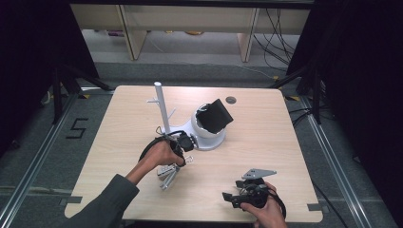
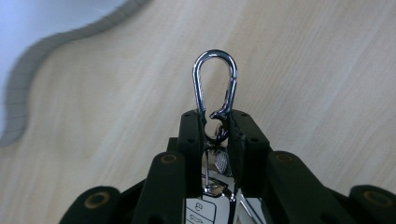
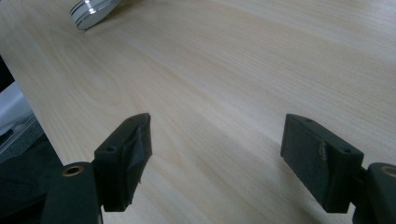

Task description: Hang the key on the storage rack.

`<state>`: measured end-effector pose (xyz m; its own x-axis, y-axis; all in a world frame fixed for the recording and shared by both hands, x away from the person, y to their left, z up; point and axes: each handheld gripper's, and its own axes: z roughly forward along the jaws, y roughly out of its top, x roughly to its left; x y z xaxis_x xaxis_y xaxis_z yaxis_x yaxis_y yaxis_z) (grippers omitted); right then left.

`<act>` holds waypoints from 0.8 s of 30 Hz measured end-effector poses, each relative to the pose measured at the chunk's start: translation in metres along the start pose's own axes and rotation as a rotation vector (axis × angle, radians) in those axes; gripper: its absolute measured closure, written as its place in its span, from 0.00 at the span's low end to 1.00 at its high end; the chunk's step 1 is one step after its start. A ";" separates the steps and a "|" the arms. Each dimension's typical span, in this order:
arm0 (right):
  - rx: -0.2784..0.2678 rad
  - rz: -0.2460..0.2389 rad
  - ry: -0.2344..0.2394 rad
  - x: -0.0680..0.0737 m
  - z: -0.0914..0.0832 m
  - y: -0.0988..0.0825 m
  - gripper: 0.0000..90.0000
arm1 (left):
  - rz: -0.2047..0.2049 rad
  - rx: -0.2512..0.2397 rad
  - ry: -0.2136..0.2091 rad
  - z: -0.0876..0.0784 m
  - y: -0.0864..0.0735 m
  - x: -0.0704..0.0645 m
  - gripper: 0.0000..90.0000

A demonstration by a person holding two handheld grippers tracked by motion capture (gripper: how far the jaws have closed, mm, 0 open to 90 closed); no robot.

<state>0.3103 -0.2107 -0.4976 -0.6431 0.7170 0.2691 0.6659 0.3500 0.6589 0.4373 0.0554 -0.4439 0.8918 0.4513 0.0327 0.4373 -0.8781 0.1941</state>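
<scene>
A silver carabiner clip (image 2: 215, 88) is pinched at its lower end between the nearly closed jaws of the left gripper (image 2: 215, 135), and its loop is seen sticking out past the tips over the wooden table (image 2: 327, 70). Behind the jaws, a key fob (image 2: 203, 207) (partly hidden) is seen hanging from the clip. In the high view the left gripper (image 1: 183, 145) is held just in front of a white stand (image 1: 209, 135) with an upright post (image 1: 161, 107). The right gripper (image 3: 215, 144) is held with its jaws spread wide and nothing between them, near the table's front edge, well apart from the stand.
</scene>
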 end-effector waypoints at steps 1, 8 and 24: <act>0.002 0.003 0.000 0.000 0.000 0.000 0.28 | -0.003 -0.005 -0.003 -0.003 -0.001 0.001 0.84; 0.004 0.005 0.000 0.000 0.000 0.000 0.28 | -0.043 -0.060 0.034 -0.038 -0.014 0.014 0.84; 0.011 0.035 0.002 0.001 0.001 -0.001 0.28 | -0.135 -0.121 0.095 -0.101 -0.038 0.040 0.84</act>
<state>0.3091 -0.2096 -0.4982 -0.6200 0.7277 0.2935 0.6924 0.3314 0.6409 0.4444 0.1224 -0.3512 0.8083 0.5819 0.0899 0.5299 -0.7855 0.3196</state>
